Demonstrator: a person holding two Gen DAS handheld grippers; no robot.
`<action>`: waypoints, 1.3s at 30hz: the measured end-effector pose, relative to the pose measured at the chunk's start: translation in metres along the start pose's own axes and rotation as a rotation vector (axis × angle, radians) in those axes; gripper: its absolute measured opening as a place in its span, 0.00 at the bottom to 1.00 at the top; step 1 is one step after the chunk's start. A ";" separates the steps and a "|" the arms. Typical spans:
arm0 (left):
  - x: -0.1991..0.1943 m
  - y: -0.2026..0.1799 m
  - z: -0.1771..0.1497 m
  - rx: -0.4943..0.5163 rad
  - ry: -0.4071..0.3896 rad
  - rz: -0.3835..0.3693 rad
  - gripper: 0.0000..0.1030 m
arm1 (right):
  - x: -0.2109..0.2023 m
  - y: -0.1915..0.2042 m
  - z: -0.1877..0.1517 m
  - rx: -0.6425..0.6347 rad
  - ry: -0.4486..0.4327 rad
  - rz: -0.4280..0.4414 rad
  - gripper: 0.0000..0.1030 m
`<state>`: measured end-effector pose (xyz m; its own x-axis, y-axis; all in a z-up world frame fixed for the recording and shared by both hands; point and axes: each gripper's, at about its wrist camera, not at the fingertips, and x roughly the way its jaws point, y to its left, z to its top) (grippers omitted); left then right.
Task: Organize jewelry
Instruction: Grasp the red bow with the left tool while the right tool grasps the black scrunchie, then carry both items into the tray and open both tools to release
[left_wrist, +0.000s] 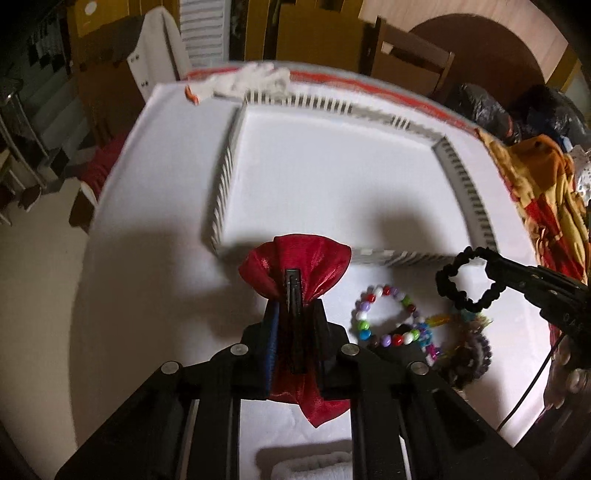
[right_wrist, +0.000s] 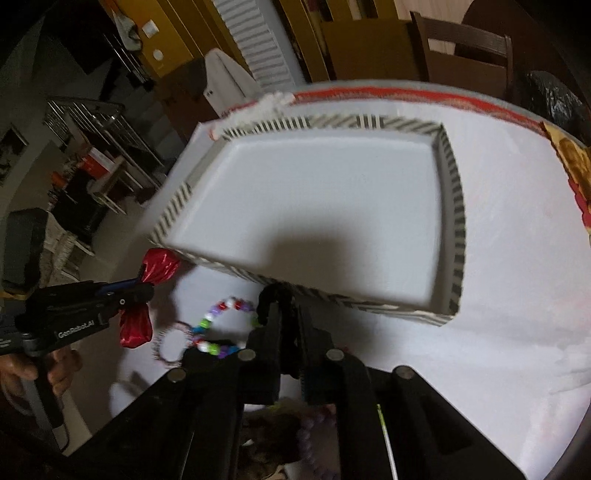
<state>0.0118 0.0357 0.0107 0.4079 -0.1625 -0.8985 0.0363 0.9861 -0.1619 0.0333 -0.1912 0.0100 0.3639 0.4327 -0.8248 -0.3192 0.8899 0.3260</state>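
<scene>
A white tray (left_wrist: 332, 177) with striped walls is set on the white table (left_wrist: 155, 258). A red satin bow (left_wrist: 295, 258) is clamped by the left gripper (left_wrist: 291, 291) just before the tray's near wall; a black scrunchie (left_wrist: 465, 280) is clenched by the right gripper (right_wrist: 284, 295). A multicoloured bead bracelet (left_wrist: 384, 317) is left lying on the table between them.

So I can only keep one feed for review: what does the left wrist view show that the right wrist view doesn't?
Only the left wrist view: the whole black scrunchie pinched by the right gripper.
Only the right wrist view: a hand holding the left gripper.
Both: the red satin bow clamped in that gripper, the beaded bracelet, the striped tray.
</scene>
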 end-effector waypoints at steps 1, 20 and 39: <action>-0.007 0.001 0.006 0.000 -0.016 -0.001 0.10 | -0.008 0.002 0.004 0.001 -0.017 0.009 0.07; 0.072 0.002 0.088 -0.009 0.043 0.134 0.10 | 0.072 0.004 0.075 0.116 0.040 0.060 0.07; 0.067 0.002 0.088 -0.047 0.002 0.146 0.20 | 0.069 -0.009 0.056 0.138 0.084 -0.011 0.46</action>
<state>0.1191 0.0298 -0.0137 0.4039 -0.0178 -0.9146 -0.0658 0.9967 -0.0484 0.1100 -0.1615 -0.0239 0.2908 0.4141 -0.8625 -0.1901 0.9085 0.3721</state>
